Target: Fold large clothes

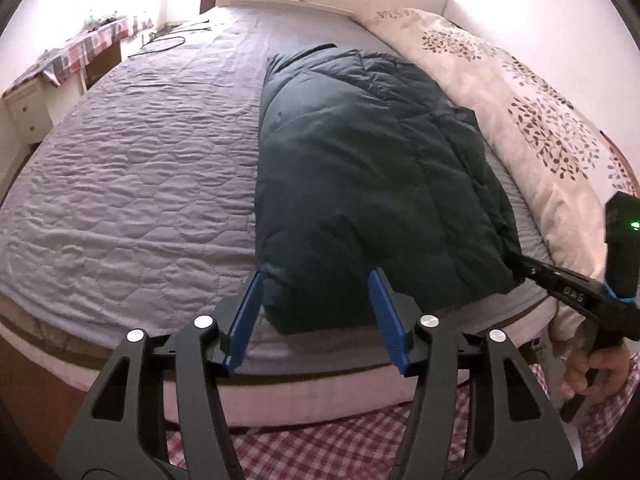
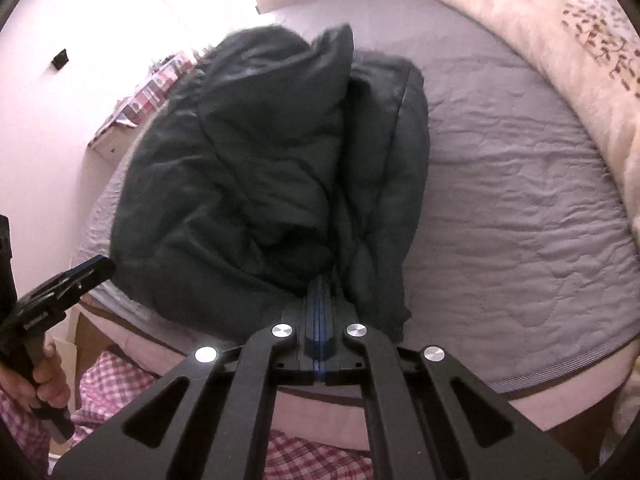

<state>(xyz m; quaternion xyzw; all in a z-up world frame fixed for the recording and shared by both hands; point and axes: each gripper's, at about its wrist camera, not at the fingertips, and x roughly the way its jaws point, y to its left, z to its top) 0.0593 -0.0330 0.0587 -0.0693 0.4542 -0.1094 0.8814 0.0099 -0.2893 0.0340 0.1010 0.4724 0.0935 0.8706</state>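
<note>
- Jacket – dark teal, puffy, quilted – lies on the bed's grey quilted mattress cover, toward the side with the cream leaf-print duvet; its near hem sits at the bed's near edge
- Seen from the right wrist, the jacket is bunched, part of it lifted into a raised fold above the rest; blurred at the top edge
- Left gripper: blue fingers stand apart, roughly half spread, straddling the near corner of the jacket. Fabric sits between them; whether the pads actually press on it I cannot tell from this angle
- Right gripper: blue fingers pressed fully together, tips buried in the jacket's near edge – cloth pinched between them
- In the left-wrist view the right gripper enters from the right, its tip at the jacket's near right corner; right hand wraps its handle
- In the right-wrist view the left gripper shows at the left edge, just beside the jacket's near left corner, left hand on the handle
- Red-and-white checked cloth fills the foreground below the bed edge
- Side table with a patterned cover stands by the far left wall
</note>
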